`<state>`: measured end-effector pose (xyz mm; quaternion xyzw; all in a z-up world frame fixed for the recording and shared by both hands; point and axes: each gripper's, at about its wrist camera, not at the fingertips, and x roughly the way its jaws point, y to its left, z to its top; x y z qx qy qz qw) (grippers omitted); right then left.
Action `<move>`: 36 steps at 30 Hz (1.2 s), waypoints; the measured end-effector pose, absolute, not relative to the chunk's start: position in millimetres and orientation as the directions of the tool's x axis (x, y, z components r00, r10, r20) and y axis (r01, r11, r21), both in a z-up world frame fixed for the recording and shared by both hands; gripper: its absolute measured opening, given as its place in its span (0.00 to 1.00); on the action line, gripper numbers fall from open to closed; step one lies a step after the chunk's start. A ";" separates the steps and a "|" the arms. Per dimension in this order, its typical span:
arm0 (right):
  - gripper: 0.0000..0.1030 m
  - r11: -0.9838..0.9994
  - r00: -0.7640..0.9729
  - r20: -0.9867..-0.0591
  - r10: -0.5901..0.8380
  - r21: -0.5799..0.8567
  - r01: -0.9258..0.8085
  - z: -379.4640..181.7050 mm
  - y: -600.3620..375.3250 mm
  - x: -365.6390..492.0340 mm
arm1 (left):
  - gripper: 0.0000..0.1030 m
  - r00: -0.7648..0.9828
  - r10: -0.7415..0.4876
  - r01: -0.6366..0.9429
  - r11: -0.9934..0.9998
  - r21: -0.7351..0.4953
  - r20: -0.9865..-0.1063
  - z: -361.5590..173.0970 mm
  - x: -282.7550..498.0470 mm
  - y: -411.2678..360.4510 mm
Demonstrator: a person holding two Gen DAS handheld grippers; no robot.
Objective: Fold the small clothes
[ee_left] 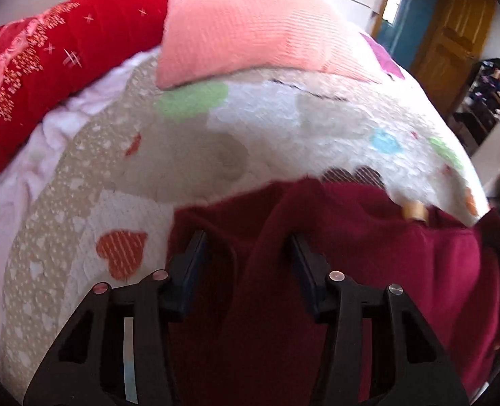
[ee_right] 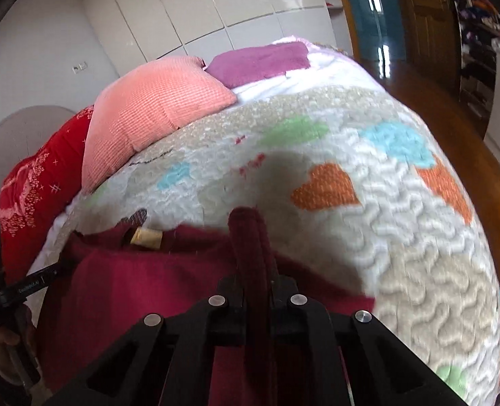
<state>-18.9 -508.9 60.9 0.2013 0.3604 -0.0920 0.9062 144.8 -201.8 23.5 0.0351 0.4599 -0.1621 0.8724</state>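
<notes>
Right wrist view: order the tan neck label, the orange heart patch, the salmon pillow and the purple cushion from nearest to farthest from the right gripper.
From the right gripper:
1. Tan neck label, on the garment, left.
2. Orange heart patch, on the quilt, right.
3. Salmon pillow, upper left.
4. Purple cushion, behind the pillow, at the bed's far end.

Quilted bed (ee_right: 402,237) (heart patches) bears maroon garment (ee_right: 141,270), pillows (ee_right: 148,118).

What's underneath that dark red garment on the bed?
The dark red garment lies on a quilt with coloured hearts, which shows all around it. Whatever the quilt's pattern does directly beneath stays covered.
</notes>
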 end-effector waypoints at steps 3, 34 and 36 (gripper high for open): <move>0.07 0.916 0.677 -0.727 -0.110 0.190 0.353 52.0 -507.3 1.7 | 0.47 0.538 -0.247 0.283 0.954 -0.104 -0.806 20.5 145.5 -195.6; 0.44 0.906 0.591 -0.729 0.346 0.423 -0.008 97.9 -282.3 99.7 | 0.59 0.555 -0.337 0.277 0.937 -0.213 -0.761 20.6 65.1 -85.4; 0.44 0.933 0.548 -0.790 0.275 0.356 0.044 82.7 -263.8 126.0 | 0.59 0.554 -0.339 0.293 0.934 -0.202 -0.761 20.4 67.6 -84.7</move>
